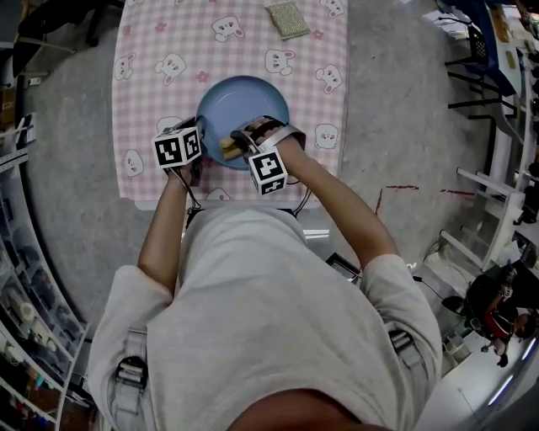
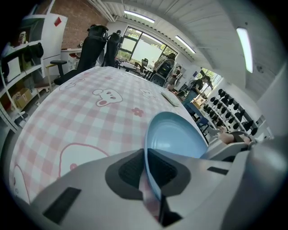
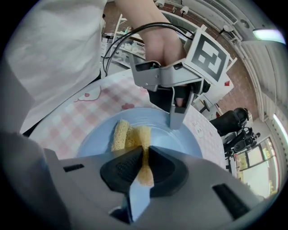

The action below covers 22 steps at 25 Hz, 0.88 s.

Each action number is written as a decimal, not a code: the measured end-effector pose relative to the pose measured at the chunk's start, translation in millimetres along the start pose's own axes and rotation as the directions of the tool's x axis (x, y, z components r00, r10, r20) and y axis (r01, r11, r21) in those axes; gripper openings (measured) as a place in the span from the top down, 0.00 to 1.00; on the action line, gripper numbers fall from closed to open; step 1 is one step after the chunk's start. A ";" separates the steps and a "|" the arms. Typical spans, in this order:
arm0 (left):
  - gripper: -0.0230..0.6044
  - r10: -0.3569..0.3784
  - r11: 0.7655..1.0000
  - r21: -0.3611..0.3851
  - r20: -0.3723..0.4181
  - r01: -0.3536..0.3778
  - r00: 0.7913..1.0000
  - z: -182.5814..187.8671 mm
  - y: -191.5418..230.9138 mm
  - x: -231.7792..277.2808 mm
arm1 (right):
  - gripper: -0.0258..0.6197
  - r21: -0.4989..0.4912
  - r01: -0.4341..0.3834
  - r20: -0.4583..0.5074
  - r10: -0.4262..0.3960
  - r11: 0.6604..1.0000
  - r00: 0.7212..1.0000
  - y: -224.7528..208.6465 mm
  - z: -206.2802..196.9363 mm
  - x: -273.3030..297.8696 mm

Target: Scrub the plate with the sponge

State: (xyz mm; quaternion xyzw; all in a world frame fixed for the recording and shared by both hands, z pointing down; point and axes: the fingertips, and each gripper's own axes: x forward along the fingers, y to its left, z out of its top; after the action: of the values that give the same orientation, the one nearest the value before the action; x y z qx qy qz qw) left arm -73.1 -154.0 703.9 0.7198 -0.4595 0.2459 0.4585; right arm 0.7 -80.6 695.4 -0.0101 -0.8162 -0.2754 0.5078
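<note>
We look down over the person's pale shirt (image 1: 253,320) at a table spread with a pink checked tablecloth (image 1: 160,50) printed with bunnies, where a light blue plate (image 1: 244,97) sits near the edge closest to the person. The left gripper (image 2: 146,157) has its jaws closed on the plate's rim, the thin blue edge pinched between the dark pads. The right gripper (image 3: 144,155) is clamped on a yellow sponge (image 3: 128,134), which bulges out past the jaw tips and lies against the inner face of the plate, on the side nearest the person. From overhead, the left marker cube (image 1: 178,149) and the right marker cube (image 1: 268,171) cover the near rim of the plate, so little of the sponge shows there and we cannot tell whether the plate lies flat on the cloth. In the right gripper view, the left gripper and the hand (image 3: 164,45) holding it rise across the far side of the plate, with a black cable (image 3: 126,38) looping behind. A green scouring pad (image 1: 288,18) lies alone at the far edge of the table, well apart from the plate. Grey carpet (image 1: 404,126) surrounds the table, and black office chairs (image 2: 96,42) stand beyond it.
</note>
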 end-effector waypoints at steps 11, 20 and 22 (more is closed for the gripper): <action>0.88 0.068 0.997 0.046 0.032 -0.069 0.997 12.8 2.7 -8.5 | 0.89 0.195 0.053 -0.051 -0.044 0.979 0.998 8.8 -50.8 -33.7; 0.94 0.058 0.991 0.108 0.187 -0.079 0.981 18.7 -42.9 -57.3 | 0.89 0.837 0.145 0.037 -0.318 0.528 0.947 -41.4 -85.2 -97.1; 0.94 0.041 0.991 0.119 0.175 -0.062 0.984 3.4 -59.3 -57.8 | 0.89 0.871 0.161 0.016 -0.354 0.464 0.935 -43.0 -88.8 -106.6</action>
State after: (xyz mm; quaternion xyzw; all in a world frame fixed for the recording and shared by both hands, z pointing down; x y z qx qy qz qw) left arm -47.1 -122.5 631.8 0.7533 -0.4997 0.2228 0.3648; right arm 112.7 -129.9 617.1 0.3396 -0.8812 0.0938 0.3152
